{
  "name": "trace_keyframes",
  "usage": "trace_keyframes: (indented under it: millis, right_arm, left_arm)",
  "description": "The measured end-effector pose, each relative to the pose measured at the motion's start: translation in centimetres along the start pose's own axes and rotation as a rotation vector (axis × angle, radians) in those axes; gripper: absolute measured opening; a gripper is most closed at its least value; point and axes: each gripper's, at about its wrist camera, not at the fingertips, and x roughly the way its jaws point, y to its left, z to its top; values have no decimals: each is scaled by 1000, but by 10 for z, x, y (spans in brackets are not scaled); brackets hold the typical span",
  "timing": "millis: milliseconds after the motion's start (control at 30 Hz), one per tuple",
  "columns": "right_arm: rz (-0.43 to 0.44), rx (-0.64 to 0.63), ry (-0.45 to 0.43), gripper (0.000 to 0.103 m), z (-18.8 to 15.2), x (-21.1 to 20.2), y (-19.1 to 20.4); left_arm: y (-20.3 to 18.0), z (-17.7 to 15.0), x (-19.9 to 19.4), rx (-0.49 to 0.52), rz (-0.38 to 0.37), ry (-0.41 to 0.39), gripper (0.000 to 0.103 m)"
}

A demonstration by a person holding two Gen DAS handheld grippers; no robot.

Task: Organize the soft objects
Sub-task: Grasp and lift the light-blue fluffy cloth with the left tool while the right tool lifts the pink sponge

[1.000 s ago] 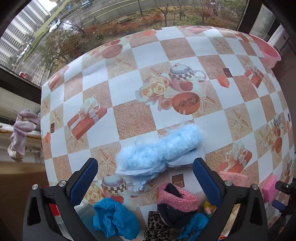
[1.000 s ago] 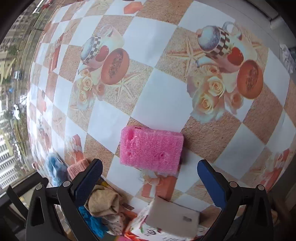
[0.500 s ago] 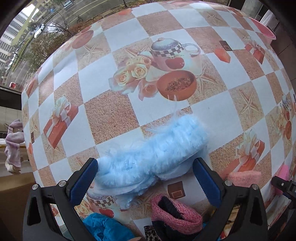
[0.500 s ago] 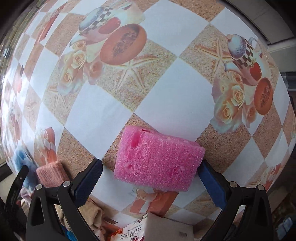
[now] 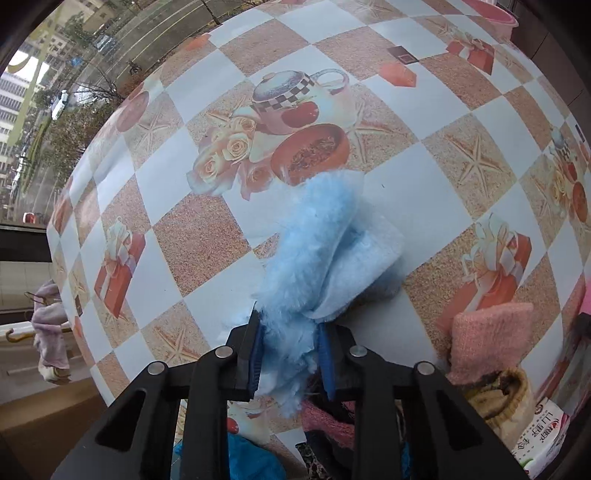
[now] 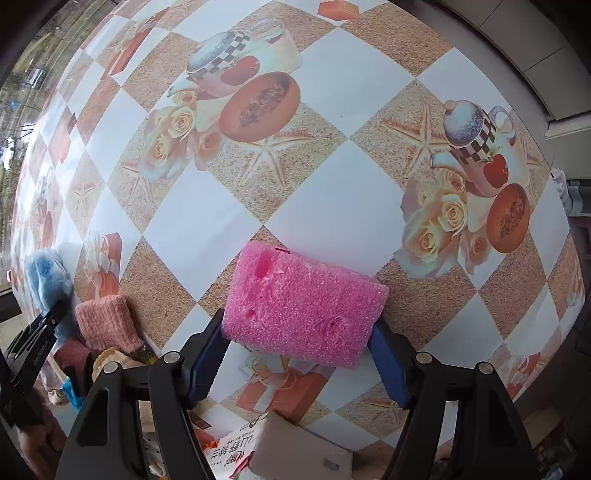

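A fluffy light-blue cloth [image 5: 317,236] lies bunched on the checked tablecloth [image 5: 207,243]. My left gripper [image 5: 290,347] is closing on its near end, and both blue pads press into the fluff. In the right wrist view a pink foam sponge [image 6: 303,302] lies flat on the cloth. My right gripper [image 6: 297,332] is closing around it from above, one pad against each short end. The blue cloth [image 6: 46,277] also shows at the far left of that view.
A pink knitted cloth [image 5: 491,339] lies between the two grippers. Behind the fingers, at the table's near edge, sit a heap of soft items [image 5: 332,424] and a printed box [image 6: 295,454]. A pink basin [image 5: 491,14] stands at the far corner.
Both grippers have sunk toward the table and their jaws have come together. The left now squeezes the blue cloth, which has bunched up and swung lengthwise. The right now touches both ends of the sponge.
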Motion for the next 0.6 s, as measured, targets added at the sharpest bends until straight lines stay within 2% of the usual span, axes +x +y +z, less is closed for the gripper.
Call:
trace_keyframes:
  millis: [100,167,333,367,600]
  right_arm:
    - [-8,-45,-20,74,-10,-17,-2]
    - [-12,-78,-35,74,-12,-27,-2]
    - [-13,-141,-73,74,-18,-52,-1]
    - [-11,-151,-78,74,-19,-58,0]
    - [15,-218,-107,74,-30,-94,-8]
  left_arm:
    - [21,-6,-8,-106,-95,-4,25]
    - [32,-10,-14,-149,-119,-11,25]
    - [39,-24,-37,-163,-112,-45,25]
    - [23,-19,-49,-164,-108,-55,25]
    - [12,-44,-90,-176,-129,-95,25]
